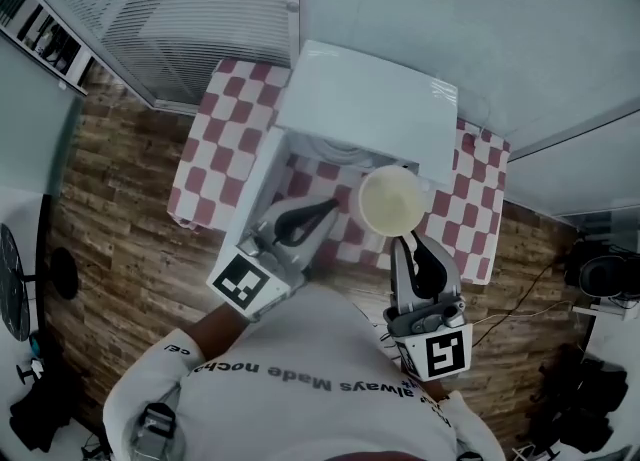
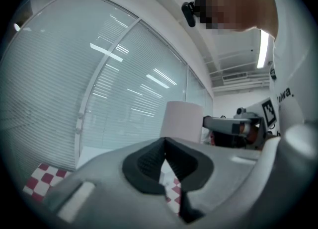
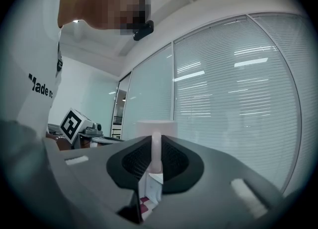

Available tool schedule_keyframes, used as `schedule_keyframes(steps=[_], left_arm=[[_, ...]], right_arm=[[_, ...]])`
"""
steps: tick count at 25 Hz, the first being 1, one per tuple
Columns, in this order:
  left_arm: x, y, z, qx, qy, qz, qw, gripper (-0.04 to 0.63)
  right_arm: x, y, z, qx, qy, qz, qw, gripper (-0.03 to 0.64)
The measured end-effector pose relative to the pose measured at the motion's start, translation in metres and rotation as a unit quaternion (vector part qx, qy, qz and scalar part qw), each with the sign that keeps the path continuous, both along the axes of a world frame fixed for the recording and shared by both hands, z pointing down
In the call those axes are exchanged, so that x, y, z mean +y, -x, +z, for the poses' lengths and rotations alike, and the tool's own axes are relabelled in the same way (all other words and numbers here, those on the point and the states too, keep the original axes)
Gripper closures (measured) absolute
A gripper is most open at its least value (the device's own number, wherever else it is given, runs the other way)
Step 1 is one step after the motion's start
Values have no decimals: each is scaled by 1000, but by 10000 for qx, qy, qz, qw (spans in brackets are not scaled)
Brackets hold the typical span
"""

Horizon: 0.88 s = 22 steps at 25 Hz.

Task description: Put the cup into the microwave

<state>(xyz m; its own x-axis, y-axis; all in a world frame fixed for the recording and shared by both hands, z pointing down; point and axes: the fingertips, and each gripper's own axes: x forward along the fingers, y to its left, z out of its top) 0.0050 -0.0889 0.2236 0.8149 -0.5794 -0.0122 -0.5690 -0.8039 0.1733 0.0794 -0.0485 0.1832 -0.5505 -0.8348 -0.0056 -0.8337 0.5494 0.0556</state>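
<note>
Head view looks down on a wood-plank floor (image 1: 110, 239), with blinds (image 1: 200, 9) across the 12 o'clock side. A table (image 1: 225, 139) under a red-and-white checked cloth stands at the middle. On it is a white microwave (image 1: 370, 109), its door (image 1: 262, 184) swung out toward 7 o'clock so the cavity is open. The person's white shirt (image 1: 300, 389) fills the 6 o'clock edge.

The cup (image 1: 392, 201), pale and with nothing visible inside it, is upright and off the table, at 5 o'clock from the microwave's top, right at the front edge of the opening. Whether it has crossed into the cavity cannot be told.

The right gripper (image 1: 405, 241) reaches in from 6 o'clock. Its own view shows the two dark pads (image 3: 171, 161) clamped on the cup's thin handle, with the cup body rising just beyond them.

The left gripper (image 1: 325, 207) lies at 9 o'clock of the cup, near it but not touching, between the door and the cup. In its own view the jaw tips meet with nothing between them, and the cup stands past them at 1 o'clock.
</note>
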Motion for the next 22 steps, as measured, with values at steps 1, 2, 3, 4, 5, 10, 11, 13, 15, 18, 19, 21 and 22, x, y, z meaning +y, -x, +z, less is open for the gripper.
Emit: schedule_keyframes(steps=[1,2,3,4,5,10,11,13,15,18,19,21,22], left_arm=[[-8,2,-2,33,-30,26,10000,591],[-15,5,-3,54,-82,50,9999,591],[-22,7,-3,61,-122,74,9999,591],[-28,9,-2,49,-127,98,9999,591],[-34,11,1,18,-109,121,9999,591],[-50,17,4,30,-36,184,9998,591],[-51,17,4,40,-20,202,9998,591],[-52,18,4,65,-19,229,9997,591],[-53,20,6,42,-13,237,9997,591],[-58,21,7,15,-69,214,9997,591],[-59,21,7,8,-72,200,9998,591],[-61,20,6,12,-48,157,9999,591],[-62,18,5,16,-43,134,9999,591]], right_arm=[[-7,3,-1,-13,-12,27,10000,578],[-13,5,-2,-17,-23,53,10000,578],[-19,7,-3,-16,-41,77,10000,578],[-24,10,-3,-12,-57,95,9999,578],[-29,12,-2,-6,-56,106,9999,578],[-46,19,1,-18,-39,139,9999,578],[-48,21,2,-19,-35,143,9999,578],[-51,23,3,-19,-30,152,9999,578],[-55,24,5,-28,-20,162,9999,578],[-60,24,6,-37,-7,155,9999,578],[-61,23,7,-35,-9,145,9999,578],[-63,20,9,-17,6,109,9999,578],[-63,18,10,-15,8,91,10000,578]])
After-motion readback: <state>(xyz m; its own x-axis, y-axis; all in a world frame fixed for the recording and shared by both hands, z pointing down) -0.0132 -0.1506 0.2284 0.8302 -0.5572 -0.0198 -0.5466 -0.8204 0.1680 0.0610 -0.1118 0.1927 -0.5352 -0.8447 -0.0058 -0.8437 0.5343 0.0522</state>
